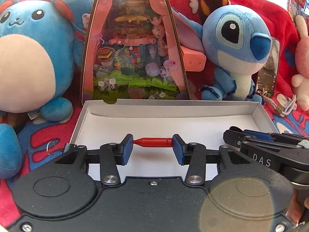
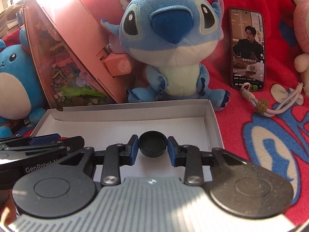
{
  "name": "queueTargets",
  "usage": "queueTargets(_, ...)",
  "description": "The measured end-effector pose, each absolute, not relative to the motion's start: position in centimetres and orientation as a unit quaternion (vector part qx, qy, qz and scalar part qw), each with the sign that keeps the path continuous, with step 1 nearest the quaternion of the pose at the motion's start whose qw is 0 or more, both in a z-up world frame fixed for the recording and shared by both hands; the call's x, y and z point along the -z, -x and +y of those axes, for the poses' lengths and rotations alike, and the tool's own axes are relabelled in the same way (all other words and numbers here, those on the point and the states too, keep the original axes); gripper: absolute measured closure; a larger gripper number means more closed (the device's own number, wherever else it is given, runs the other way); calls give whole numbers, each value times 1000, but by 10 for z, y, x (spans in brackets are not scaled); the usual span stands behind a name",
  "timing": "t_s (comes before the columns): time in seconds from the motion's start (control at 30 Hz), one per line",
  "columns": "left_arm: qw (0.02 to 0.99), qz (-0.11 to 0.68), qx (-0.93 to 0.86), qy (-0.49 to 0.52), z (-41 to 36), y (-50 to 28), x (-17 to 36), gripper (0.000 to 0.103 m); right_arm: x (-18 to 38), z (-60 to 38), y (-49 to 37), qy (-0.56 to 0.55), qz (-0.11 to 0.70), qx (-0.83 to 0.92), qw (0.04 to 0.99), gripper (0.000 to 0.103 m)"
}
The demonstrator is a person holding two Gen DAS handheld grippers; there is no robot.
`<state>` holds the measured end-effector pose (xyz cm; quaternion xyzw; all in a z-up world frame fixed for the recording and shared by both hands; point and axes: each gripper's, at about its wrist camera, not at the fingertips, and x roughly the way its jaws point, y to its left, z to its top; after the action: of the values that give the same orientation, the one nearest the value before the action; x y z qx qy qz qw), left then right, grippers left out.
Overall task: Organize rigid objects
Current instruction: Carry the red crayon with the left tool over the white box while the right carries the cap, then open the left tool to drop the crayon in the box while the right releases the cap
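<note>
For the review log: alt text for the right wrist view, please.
The right gripper holds a black cap over an open white box on a red blanket. Behind sit a blue plush and a phone; the left gripper reaches in beside it.

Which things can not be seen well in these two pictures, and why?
- Near edge of the white box: hidden by the left gripper body in the left wrist view.
- Phone: mostly behind the blue plush there.
- Underside of the black cap: faces away in the right wrist view.
</note>
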<state>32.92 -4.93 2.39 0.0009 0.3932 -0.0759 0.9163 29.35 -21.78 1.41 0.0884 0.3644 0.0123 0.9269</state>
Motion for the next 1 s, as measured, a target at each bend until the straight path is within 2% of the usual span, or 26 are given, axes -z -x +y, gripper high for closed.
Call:
queueTargets(0.23,913,401,71,0,-51,-336,-18,60,-12,-207,-302,-56,383,-11,922,61)
queueTargets(1.0,916,395,64,-15,-52,-338,-12,60,-10,-203,-308,-45,377,-4,925,60)
